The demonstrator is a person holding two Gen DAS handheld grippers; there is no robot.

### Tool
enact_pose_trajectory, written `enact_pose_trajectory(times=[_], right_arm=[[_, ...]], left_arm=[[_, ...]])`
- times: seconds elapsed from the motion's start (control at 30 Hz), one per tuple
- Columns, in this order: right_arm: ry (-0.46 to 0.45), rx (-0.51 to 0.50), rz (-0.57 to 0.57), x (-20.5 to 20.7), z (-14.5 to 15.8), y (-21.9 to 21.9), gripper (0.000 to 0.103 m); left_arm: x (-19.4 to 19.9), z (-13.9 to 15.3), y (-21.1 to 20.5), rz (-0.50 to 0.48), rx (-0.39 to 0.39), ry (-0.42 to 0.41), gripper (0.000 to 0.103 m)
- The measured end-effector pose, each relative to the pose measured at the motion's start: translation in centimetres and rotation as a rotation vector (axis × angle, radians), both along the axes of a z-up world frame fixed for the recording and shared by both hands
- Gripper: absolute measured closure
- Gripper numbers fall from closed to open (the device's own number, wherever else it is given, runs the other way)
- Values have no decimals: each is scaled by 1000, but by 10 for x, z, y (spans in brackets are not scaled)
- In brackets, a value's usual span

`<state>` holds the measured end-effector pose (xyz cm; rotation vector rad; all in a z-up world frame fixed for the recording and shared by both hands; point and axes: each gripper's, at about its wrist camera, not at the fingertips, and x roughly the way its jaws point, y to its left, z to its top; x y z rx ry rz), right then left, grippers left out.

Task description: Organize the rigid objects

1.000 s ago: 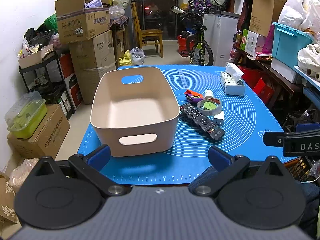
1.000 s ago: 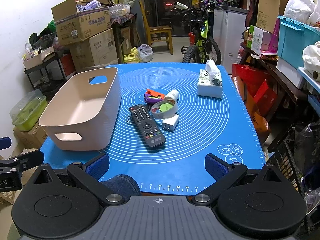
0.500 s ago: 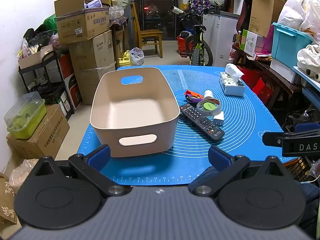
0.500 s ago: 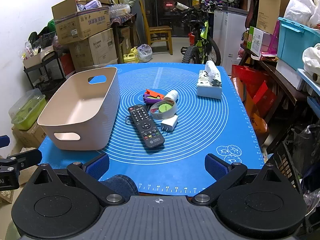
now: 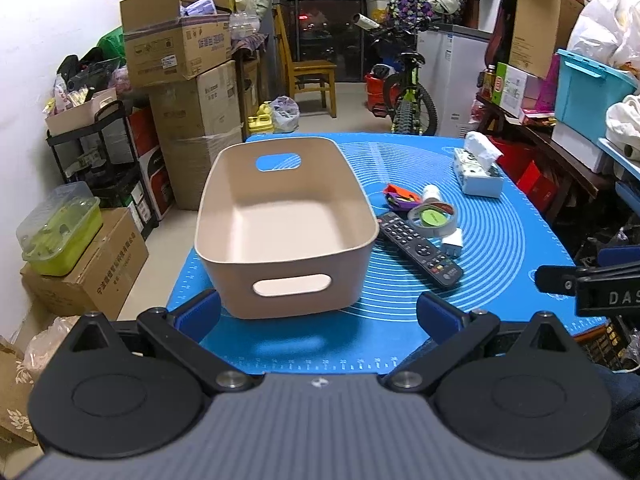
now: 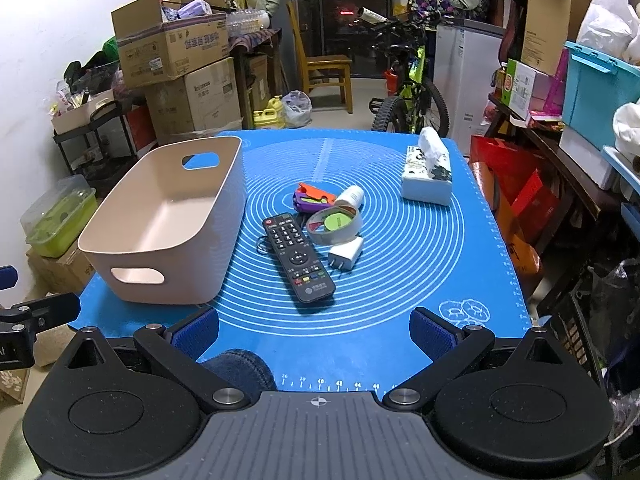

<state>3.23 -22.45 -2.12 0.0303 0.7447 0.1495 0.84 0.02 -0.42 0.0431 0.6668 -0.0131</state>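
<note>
An empty beige basket stands on the left of the blue mat. To its right lie a black remote, a white charger plug, a tape roll with a green centre, a small white bottle and an orange and purple tool. My left gripper is open and empty just before the basket's near wall. My right gripper is open and empty over the mat's front edge, short of the remote.
A tissue box sits at the mat's far right. Cardboard boxes, a shelf and a green lidded box stand left of the table. A bicycle and chair are behind; cluttered shelves are on the right.
Both grippers have edged slightly forward toward the table. Nothing on the mat has moved.
</note>
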Motion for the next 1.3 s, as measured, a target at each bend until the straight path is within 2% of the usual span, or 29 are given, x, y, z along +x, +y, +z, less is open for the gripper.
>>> enact_pose_trajectory(times=[0.27,0.33,0.7,0.97,1.0,1.03,1.1,1.27,1.3], right_arm=[[-28,-6,53,27,-2,9,2],[-29,-10,68,40,-4,13,2],[-20,-49,145,121,-35,43,2],[29,-61,179,175,-67,57,6],[40,-62,184,182,-72,58,8],[54,-63,191,189,-79,57,9],[75,-69,201,199,-89,58,11],[149,-77,225,214,-116,58,17],[163,-78,232,215,-119,57,18]], left_arm=[[31,4,22,69,34,-5,0],[45,5,33,95,22,3,0],[135,-2,78,164,-8,85,1],[178,-23,94,171,-18,194,2],[182,-27,96,168,-16,210,8],[184,-31,97,167,-11,228,18],[189,-40,98,174,-8,277,22],[191,-55,103,171,-43,334,31],[191,-57,105,172,-49,341,37]])
